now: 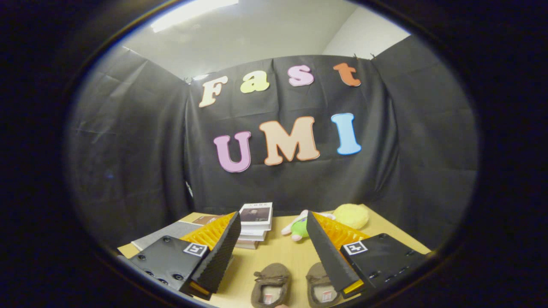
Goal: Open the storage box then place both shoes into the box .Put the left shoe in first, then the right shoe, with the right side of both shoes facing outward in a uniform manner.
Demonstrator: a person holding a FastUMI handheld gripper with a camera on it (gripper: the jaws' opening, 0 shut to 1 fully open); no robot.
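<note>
Hovering above the near part of the table (pixel 295 252) with the claw (pixel 272 252) released, fingers spread wide and pressing on nothing; looking down past them at two brown slipper-like shoes lying side by side near the table's near edge, openings up, toes pointing away toward the far edge; sitting between the two fingers, the one shoe (pixel 270 284); lying partly hidden under the other finger, the second shoe (pixel 322 287), close beside the first but apparently not touching; telling left shoe from right not possible from here. Appearing soft and light, probably a fuzzy fabric upper over a thin flexible sole, so likely yielding under a squeeze rather than slipping, and not fragile; likely sagging or twisting if pinched at the toe alone. Judging the best hold to be across the heel collar or the rim of the opening, one finger inside and one outside, or across the middle of the body with the sole kept level. Resting farther back toward the far edge, a stack of books (pixel 255 223), a grey flat board (pixel 167 233) at the far corner beside it, a small green-and-white plush toy (pixel 299 226) and a yellow fluffy thing (pixel 352 215). Nothing here readable as the storage box, so its place and its lid staying unknown; opening it presumably coming first.
</note>
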